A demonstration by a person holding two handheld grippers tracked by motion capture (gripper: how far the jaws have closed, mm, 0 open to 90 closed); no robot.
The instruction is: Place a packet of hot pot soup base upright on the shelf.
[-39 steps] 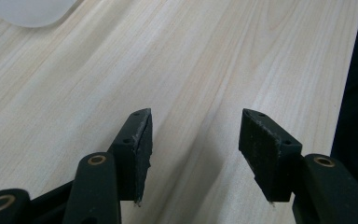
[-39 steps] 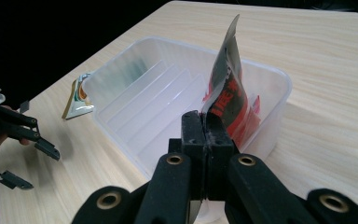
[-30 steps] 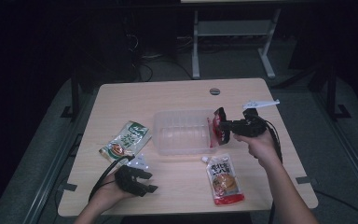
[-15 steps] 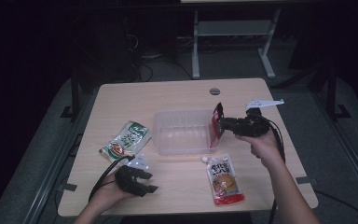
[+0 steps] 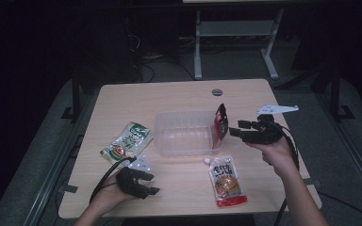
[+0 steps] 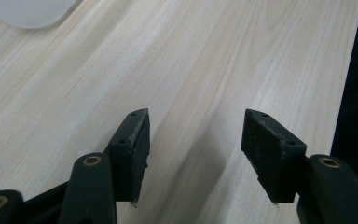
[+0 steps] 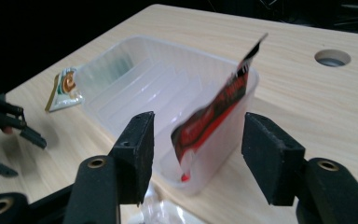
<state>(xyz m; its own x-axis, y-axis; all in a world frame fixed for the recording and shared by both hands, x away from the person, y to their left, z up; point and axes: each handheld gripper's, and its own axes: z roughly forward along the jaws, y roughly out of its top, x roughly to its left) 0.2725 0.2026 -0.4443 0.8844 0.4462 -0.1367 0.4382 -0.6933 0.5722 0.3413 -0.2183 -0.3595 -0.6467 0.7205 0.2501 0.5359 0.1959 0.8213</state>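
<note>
Right gripper (image 5: 235, 129) hovers just off the near right end of the clear plastic tray (image 5: 169, 141). Its jaws have just been opening and now stand well apart. The red sachet (image 5: 220, 123) lies ahead of and between them but is not pinched; it stands on edge inside the tray, leaning against the end wall closest to this gripper, with its top corner poking above the rim.

Left gripper (image 5: 143, 182) rests low over the table (image 5: 179, 94) near the front edge, jaws moderately wide, nothing between them.

Step in hand, as I judge it: letting the sachet go into the tray. To do it well, draw the gripper straight back and slightly up, so neither pad snags the upright top corner and tips the sachet out over the wall. If it should lie flat, a light nudge toward the tray's middle would settle it.

View differences: the right gripper view gives the clear gap on both sides of the red sachet (image 7: 214, 112) and its bottom edge down on the tray floor. The high view adds an orange pouch (image 5: 227, 181) close below the right gripper and a green packet (image 5: 126, 143) beyond the tray's far end.
</note>
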